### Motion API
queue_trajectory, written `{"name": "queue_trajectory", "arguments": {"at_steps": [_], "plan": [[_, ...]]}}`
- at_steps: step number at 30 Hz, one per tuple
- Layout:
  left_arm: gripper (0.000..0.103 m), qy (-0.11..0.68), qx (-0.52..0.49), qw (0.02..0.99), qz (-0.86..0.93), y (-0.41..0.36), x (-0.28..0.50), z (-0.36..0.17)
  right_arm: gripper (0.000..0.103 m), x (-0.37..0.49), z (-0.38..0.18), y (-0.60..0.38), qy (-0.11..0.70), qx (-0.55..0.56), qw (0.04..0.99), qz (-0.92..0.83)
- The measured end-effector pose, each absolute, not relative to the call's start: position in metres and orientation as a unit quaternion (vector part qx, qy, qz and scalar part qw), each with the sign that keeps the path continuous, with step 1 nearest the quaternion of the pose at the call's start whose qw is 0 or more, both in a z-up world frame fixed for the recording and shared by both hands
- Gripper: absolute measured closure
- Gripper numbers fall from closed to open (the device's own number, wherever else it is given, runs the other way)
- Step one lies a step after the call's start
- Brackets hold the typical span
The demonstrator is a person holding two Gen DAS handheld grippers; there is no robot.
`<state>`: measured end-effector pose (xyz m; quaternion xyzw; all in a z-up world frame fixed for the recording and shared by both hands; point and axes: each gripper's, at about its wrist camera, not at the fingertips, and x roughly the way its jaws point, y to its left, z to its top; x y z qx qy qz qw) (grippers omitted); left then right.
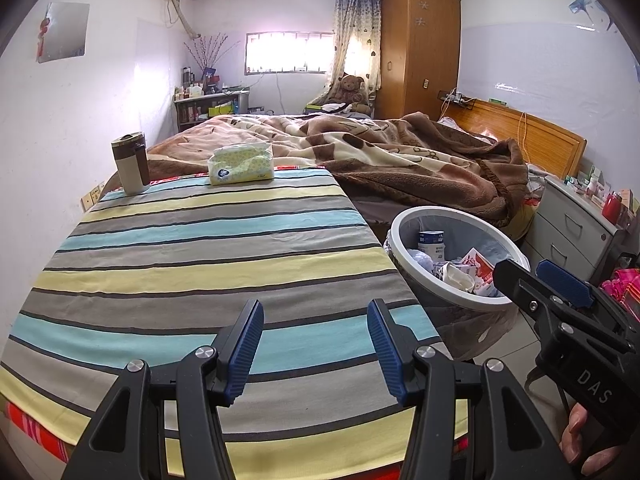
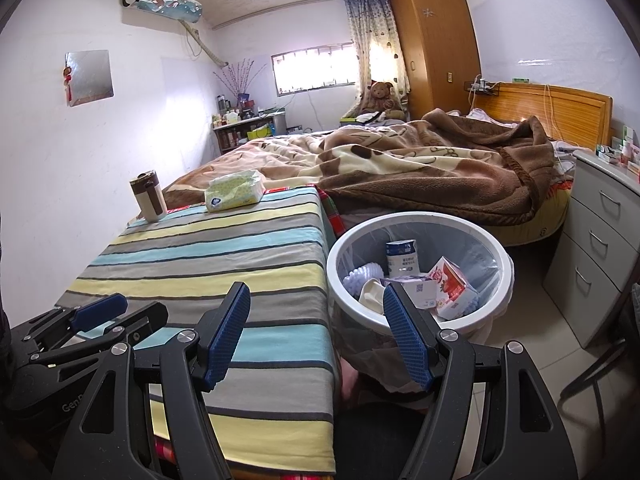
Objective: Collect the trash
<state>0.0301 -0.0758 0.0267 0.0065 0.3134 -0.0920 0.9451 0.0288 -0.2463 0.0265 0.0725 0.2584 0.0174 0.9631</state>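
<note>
- Both hand-held grippers are hovering over the near edge of the desk (image 1: 208,248), which is wearing a striped cloth in yellow, grey and light blue.
- Left hand-held gripper (image 1: 316,344) is standing with its blue pads parted and nothing between them, only bare striped cloth showing in the gap.
- Right hand-held gripper (image 2: 316,340) is gaping wider, also gripping nothing; its left finger is sitting over the desk's corner and its right finger is overlapping the bin's near rim in the right wrist view.
- A thumb (image 1: 576,436) of the person is showing under the right tool's black body at the lower right of the left wrist view.
- A white-rimmed trash bin (image 2: 416,216) with a clear liner is standing on the tiled floor just beside the desk's right edge, between the desk and a grey drawer unit (image 2: 600,248).
- Trash is already lying in the bin: a blue-and-white carton (image 2: 402,258) upright at the back, a red-and-white carton (image 2: 450,280) tilted in front, and white foam and plastic pieces beside them.
- At the desk's far end a brown-and-cream tumbler (image 1: 131,162) is standing upright, and a soft tissue pack (image 1: 242,164) is lying near it, the two apart.
- Beyond the desk a bed is lying under a rumpled brown blanket (image 1: 400,156).
</note>
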Motion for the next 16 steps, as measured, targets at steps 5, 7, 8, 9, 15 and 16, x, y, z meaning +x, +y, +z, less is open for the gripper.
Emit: {"name": "queue_trajectory", "arguments": {"at_steps": [5,7,8,9,15,16], "plan": [[0.049,0.312,0.006,0.946,-0.093,-0.0776,0.028,0.0266,0.032,0.0289,0.0269,-0.2463,0.259,0.073,0.963,0.017],[0.049,0.313,0.005,0.945,-0.092,-0.0777,0.0284,0.0264,0.032,0.0289,0.027,-0.2464,0.258,0.073,0.963,0.017],[0.049,0.313,0.005,0.945,-0.091,-0.0785,0.0283,0.0256,0.032,0.0291,0.0262,-0.2459,0.259,0.073,0.963,0.017],[0.049,0.315,0.005,0.945,-0.092,-0.0786,0.0286,0.0254,0.032,0.0291,0.0262,-0.2459,0.259,0.073,0.963,0.017],[0.049,0.317,0.004,0.944,-0.092,-0.079,0.0282,0.024,0.032,0.0291,0.0256,-0.2458,0.259,0.073,0.963,0.017],[0.049,0.317,0.004,0.944,-0.092,-0.0792,0.0282,0.0235,0.032,0.0291,0.0256,-0.2458,0.259,0.073,0.963,0.017]]}}
